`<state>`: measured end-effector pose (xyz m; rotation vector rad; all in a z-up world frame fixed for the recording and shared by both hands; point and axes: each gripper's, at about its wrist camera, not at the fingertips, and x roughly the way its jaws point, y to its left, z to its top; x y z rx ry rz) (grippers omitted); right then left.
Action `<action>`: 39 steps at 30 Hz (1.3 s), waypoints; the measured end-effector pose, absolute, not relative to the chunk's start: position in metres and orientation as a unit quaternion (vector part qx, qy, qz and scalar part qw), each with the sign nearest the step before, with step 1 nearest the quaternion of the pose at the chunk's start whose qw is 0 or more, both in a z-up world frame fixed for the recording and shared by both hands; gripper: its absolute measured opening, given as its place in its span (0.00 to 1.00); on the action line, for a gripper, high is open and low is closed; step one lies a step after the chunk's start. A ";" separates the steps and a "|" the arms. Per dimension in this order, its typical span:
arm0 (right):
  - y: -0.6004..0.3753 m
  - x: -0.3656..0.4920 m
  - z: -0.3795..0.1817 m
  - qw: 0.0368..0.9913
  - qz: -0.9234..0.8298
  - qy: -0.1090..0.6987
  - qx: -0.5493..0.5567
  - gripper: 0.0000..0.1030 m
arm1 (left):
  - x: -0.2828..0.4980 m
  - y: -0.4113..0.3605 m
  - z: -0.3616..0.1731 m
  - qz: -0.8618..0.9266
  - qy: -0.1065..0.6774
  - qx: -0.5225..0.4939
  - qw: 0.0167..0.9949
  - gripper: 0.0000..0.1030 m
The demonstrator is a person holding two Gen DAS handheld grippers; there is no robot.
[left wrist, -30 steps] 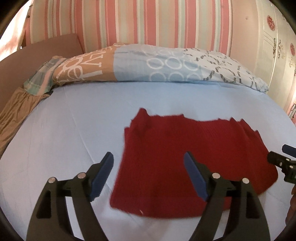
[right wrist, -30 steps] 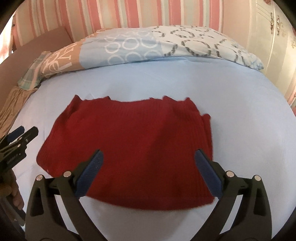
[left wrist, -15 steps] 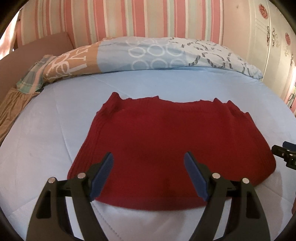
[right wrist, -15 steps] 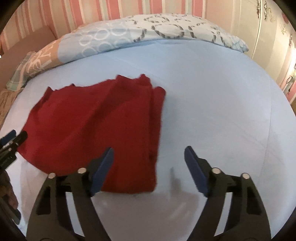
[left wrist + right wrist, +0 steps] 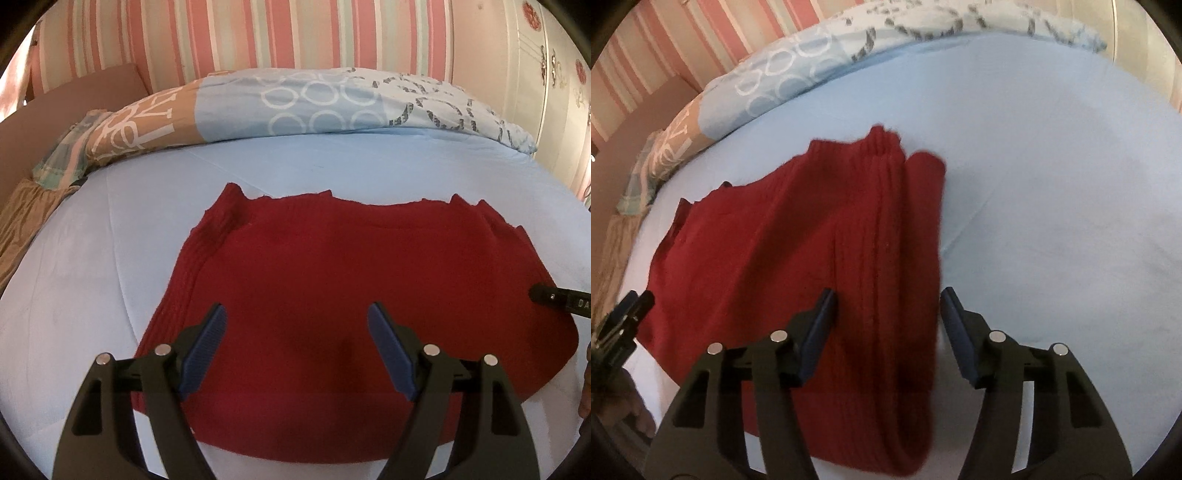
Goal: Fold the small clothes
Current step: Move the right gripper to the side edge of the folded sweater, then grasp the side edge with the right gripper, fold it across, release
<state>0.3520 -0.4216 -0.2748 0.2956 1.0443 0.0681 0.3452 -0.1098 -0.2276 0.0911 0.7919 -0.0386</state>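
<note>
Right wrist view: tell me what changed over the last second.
The right gripper swung from mid-garment to the right edge of the red knitted garment, its jaws narrowing but still open. The left gripper shifted toward the middle, open. Nothing was grasped; the garment stayed flat on the light blue bedsheet.

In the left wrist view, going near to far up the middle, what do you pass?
left gripper → red knit garment → light blue bedsheet → patterned duvet → striped wall
</note>
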 end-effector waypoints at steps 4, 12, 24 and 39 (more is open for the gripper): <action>-0.432 0.353 -0.286 0.842 0.053 0.499 0.199 0.50 | 0.348 -0.103 -0.232 -0.013 0.389 0.040 0.920 0.77; -0.434 0.342 -0.266 0.852 0.065 0.479 0.198 0.19 | 0.347 -0.096 -0.235 -0.010 0.392 0.039 0.919 0.77; -0.443 0.319 -0.217 0.881 -0.011 0.455 0.125 0.17 | 0.340 -0.093 -0.229 -0.021 0.388 0.038 0.921 0.77; -0.310 0.326 -0.134 0.907 0.088 0.390 0.130 0.17 | 0.334 -0.047 -0.197 -0.006 0.366 0.003 0.930 0.77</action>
